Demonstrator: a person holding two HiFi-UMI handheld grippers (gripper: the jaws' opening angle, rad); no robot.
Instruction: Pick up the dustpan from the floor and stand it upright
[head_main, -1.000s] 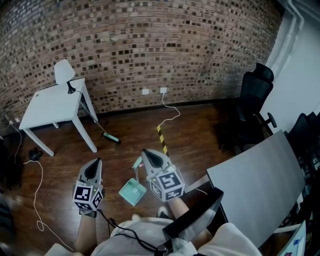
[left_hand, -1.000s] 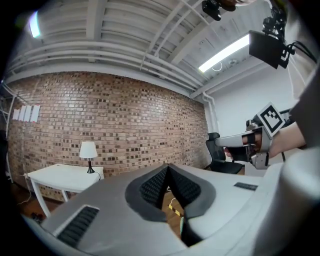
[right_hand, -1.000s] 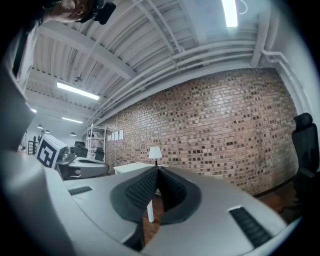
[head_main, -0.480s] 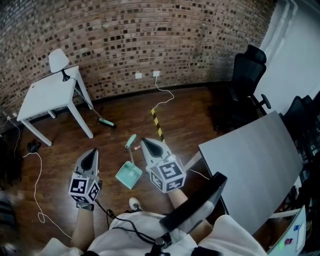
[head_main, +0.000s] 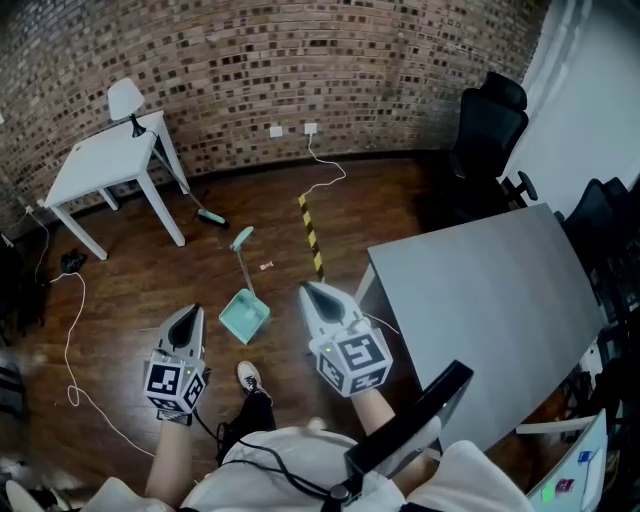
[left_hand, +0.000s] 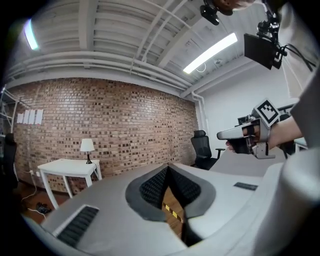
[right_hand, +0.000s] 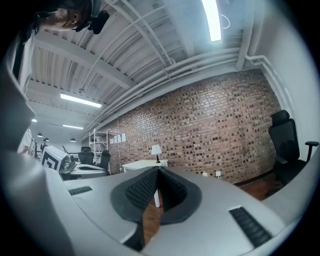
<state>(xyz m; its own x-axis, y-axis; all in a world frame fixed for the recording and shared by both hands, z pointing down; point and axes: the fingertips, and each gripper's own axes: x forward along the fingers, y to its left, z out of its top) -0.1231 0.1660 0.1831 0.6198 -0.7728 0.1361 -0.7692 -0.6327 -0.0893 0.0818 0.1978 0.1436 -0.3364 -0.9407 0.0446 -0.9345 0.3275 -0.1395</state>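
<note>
Both pairs of jaws are pressed together with nothing held, the left gripper (head_main: 188, 322) and right gripper (head_main: 312, 293) pointing out over the wooden floor (head_main: 130, 290), where the green dustpan (head_main: 244, 316) lies flat between and just ahead of them, its long handle reaching toward the brick wall (head_main: 300, 60).

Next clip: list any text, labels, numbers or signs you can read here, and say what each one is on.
No text can be read in any view.
Cubes on the left gripper and right gripper: square black-and-white marker patterns only, no letters.
Sheets of paper on the brick wall: too small to read.
Floor tape: yellow-and-black stripes, no lettering.
</note>
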